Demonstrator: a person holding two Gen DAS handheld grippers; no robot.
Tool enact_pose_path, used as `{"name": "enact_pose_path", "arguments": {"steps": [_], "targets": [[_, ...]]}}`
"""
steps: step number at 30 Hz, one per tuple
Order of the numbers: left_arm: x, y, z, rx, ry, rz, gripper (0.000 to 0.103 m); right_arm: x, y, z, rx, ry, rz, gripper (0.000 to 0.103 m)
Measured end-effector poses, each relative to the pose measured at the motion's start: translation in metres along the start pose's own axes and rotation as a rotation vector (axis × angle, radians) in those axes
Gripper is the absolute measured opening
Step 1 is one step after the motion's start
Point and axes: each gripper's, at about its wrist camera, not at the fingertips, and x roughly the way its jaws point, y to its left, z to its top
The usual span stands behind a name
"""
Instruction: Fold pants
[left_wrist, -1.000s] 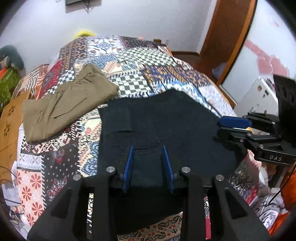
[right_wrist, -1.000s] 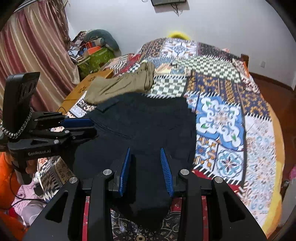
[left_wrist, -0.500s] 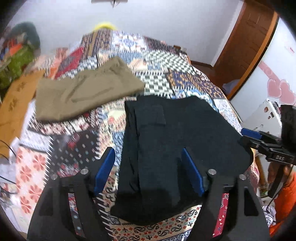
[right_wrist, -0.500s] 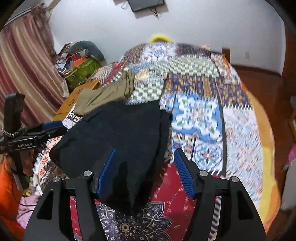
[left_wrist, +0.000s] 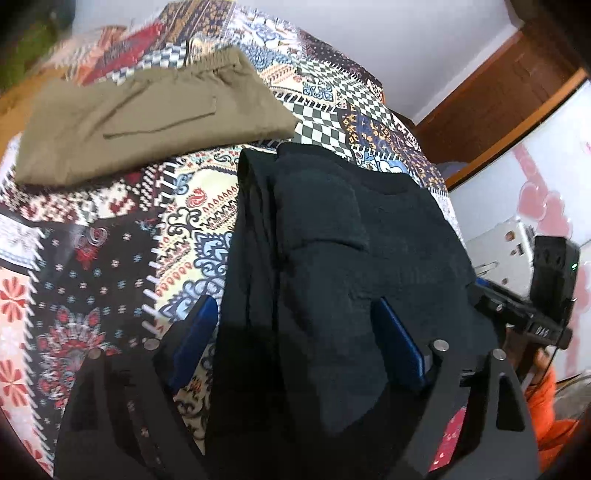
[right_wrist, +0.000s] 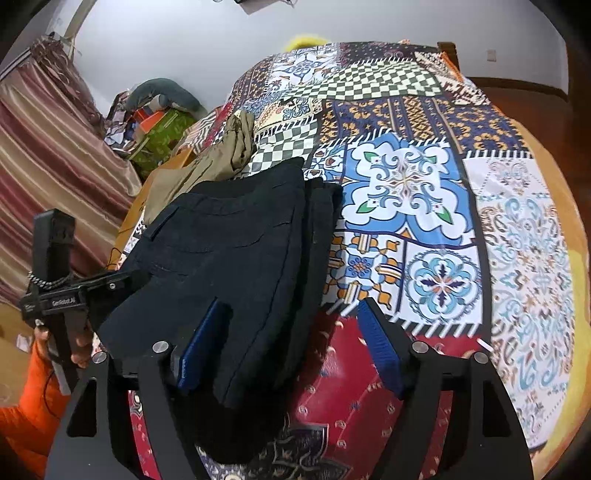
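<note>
Black pants (left_wrist: 332, 251) lie folded on the patchwork bed, also in the right wrist view (right_wrist: 236, 258). My left gripper (left_wrist: 295, 339) is open, its blue pads spread just above the pants' left part near the near edge. My right gripper (right_wrist: 291, 339) is open over the pants' right edge and the red quilt patch. Neither holds cloth. Each gripper shows in the other's view, the right one (left_wrist: 524, 314) and the left one (right_wrist: 74, 295), at the pants' side edges.
Folded khaki pants (left_wrist: 147, 118) lie on the bed beyond the black pair, also in the right wrist view (right_wrist: 207, 166). The patchwork quilt (right_wrist: 424, 206) covers the bed. Curtains and piled items (right_wrist: 159, 122) stand at left; a wooden door (left_wrist: 498, 103) at right.
Both grippers were shut on the black pants a second ago; they opened, let go and drew apart toward the pants' side edges. The pants now lie folded narrower on the bed.
</note>
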Motion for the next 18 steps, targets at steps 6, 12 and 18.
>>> {"name": "enact_pose_path", "arguments": {"steps": [6, 12, 18], "targets": [[0.013, -0.007, 0.016, 0.043, 0.064, -0.026, 0.088, 0.017, 0.002, 0.008, -0.008, 0.034, 0.046, 0.075], [0.010, -0.007, 0.011, 0.058, 0.112, -0.066, 0.088, 0.020, -0.004, 0.001, 0.023, 0.074, 0.091, 0.075], [0.001, -0.012, -0.004, 0.101, 0.150, -0.077, 0.088, 0.011, -0.005, -0.010, 0.045, 0.109, 0.128, 0.075]]}}
